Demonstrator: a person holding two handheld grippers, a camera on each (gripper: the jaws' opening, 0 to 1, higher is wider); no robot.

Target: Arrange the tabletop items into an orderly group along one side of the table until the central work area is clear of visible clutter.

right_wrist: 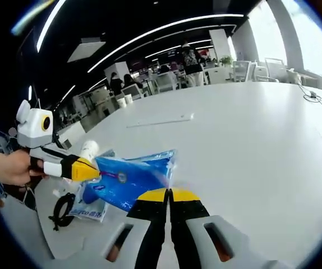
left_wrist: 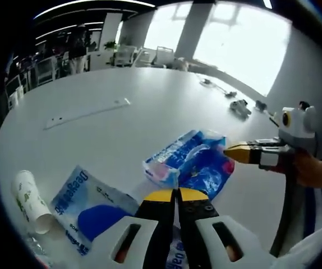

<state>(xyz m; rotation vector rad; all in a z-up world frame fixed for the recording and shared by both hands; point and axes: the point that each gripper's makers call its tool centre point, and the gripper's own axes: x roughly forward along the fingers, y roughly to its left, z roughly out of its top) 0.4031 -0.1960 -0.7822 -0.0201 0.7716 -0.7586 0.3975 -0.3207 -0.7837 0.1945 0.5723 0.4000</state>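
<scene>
The left tongs (left_wrist: 177,194) are closed with nothing between them, just before the blue tissue pack (left_wrist: 192,162), which lies on the white desk (left_wrist: 150,106) with its long axis slanting toward the right tongs (left_wrist: 234,152). These are also closed, touching its far end. A flat blue packet (left_wrist: 88,204) and a paper cup (left_wrist: 31,202) lie to the left.

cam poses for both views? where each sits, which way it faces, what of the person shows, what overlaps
Left gripper view: rides the left gripper, jaws closed, facing across the white table at the blue tissue pack, a paper cup and a flat blue packet; the right gripper and the hand holding it enter from the right.
Right gripper view: rides the right gripper, jaws closed, facing the opposite way; the left gripper and its hand enter from the left.
Shared: the tissue pack, table, cup.
</scene>
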